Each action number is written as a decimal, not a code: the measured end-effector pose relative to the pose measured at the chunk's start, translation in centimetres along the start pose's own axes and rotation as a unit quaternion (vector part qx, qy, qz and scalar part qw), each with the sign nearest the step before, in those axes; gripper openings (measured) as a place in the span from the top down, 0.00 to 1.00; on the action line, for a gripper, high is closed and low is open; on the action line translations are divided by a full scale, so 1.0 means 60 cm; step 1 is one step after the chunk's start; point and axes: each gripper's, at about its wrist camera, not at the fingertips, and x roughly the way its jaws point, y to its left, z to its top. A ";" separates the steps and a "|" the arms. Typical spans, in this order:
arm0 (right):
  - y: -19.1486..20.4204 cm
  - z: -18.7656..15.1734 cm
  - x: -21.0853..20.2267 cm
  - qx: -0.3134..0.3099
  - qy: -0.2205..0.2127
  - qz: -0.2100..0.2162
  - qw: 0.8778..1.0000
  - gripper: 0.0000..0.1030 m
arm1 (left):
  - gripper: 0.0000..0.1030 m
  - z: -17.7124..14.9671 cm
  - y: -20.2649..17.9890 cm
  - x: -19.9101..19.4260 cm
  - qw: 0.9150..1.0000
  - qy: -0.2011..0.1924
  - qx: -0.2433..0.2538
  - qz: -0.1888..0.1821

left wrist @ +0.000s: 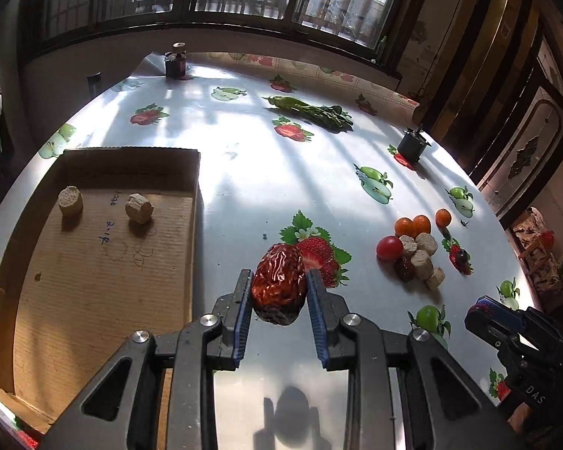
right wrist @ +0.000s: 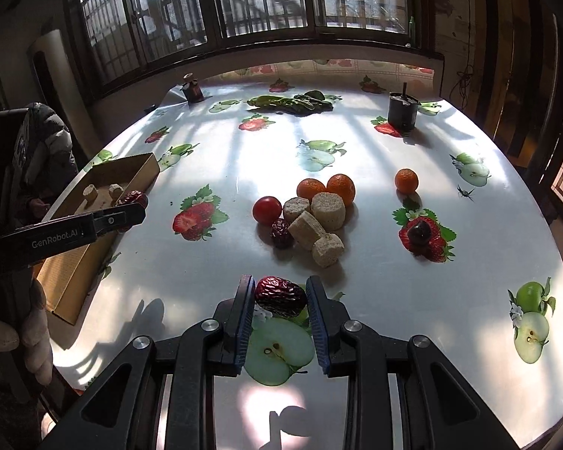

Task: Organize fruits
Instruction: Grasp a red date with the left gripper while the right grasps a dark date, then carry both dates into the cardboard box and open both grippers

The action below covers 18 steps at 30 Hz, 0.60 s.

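My left gripper (left wrist: 279, 285) is shut on a wrinkled red date (left wrist: 279, 287) and holds it above the table, just right of the cardboard box (left wrist: 94, 262). The box holds two beige cork-like cylinders (left wrist: 70, 199). My right gripper (right wrist: 280, 296) is shut on a second red date (right wrist: 279, 296) over the near table. Beyond it lies a pile: a red tomato (right wrist: 267, 209), two oranges (right wrist: 340, 186), a small date (right wrist: 281, 233) and several beige cylinders (right wrist: 328, 206). A third orange (right wrist: 406, 180) and a dark cherry (right wrist: 419, 231) lie to the right.
The table wears a glossy cloth printed with fruit (right wrist: 356, 142). Green leafy vegetables (right wrist: 292, 103) lie at the far side. A dark can (right wrist: 403, 110) stands far right and a small dark jar (right wrist: 192, 90) far left. The left gripper (right wrist: 124, 217) shows by the box (right wrist: 131, 168).
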 end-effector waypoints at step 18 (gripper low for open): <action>0.380 0.124 0.265 -0.133 0.078 0.127 0.980 0.70 | 0.73 0.045 0.320 0.044 0.985 0.061 -0.119 0.105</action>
